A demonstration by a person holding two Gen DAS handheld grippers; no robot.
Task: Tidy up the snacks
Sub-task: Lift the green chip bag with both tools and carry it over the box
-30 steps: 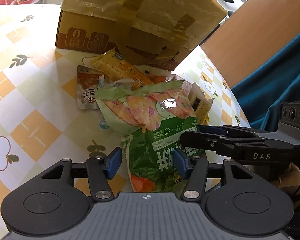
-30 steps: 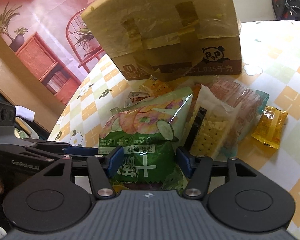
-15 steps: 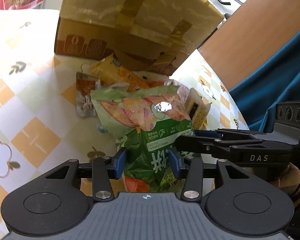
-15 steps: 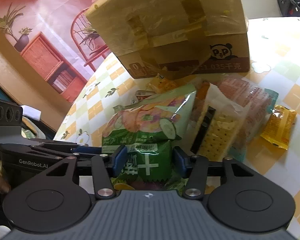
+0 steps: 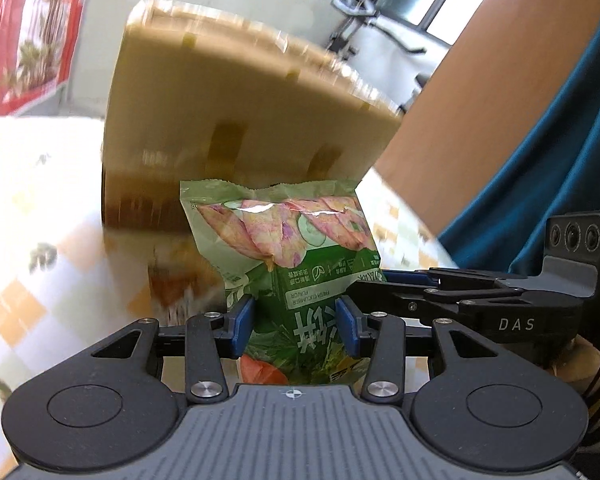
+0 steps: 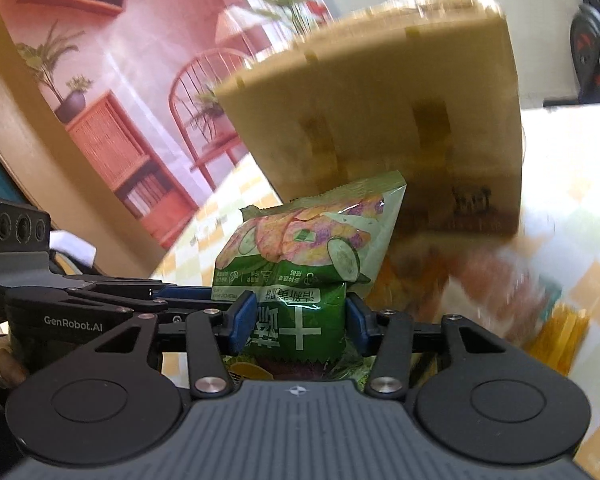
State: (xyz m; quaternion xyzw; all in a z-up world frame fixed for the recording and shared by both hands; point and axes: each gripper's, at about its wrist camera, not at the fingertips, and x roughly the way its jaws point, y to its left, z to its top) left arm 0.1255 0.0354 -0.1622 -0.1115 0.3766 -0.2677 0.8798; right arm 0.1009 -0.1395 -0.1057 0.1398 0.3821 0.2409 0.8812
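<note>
Both grippers grip one green chip bag (image 5: 296,276), cucumber flavour per its print, with pink chips and cucumber slices pictured on the upper half. Left gripper (image 5: 296,330): blue pads pressed into the bag's lower part from either side, film creased between them. Right gripper (image 6: 302,322): jaws closing at this moment, blue pads already against the bag's lower part and the film pinched in at the waist. In the left wrist view the right gripper's fingers lie level, reaching in from the right to the bag's edge; in the right wrist view the left gripper does the same from the left. Bag stands upright, serrated top seal uppermost, directly in front of the cardboard box (image 5: 256,120); its top edge overlaps the box's front face in both views. Box is brown, taped with darker strips, and sits on the checked tablecloth (image 5: 32,208), yellow and white with flower print. Background is motion-blurred. In front of the box, right of the bag in the right wrist view, a smear of other snack packets (image 6: 500,280), orange and reddish; individual packets cannot be told apart.
</note>
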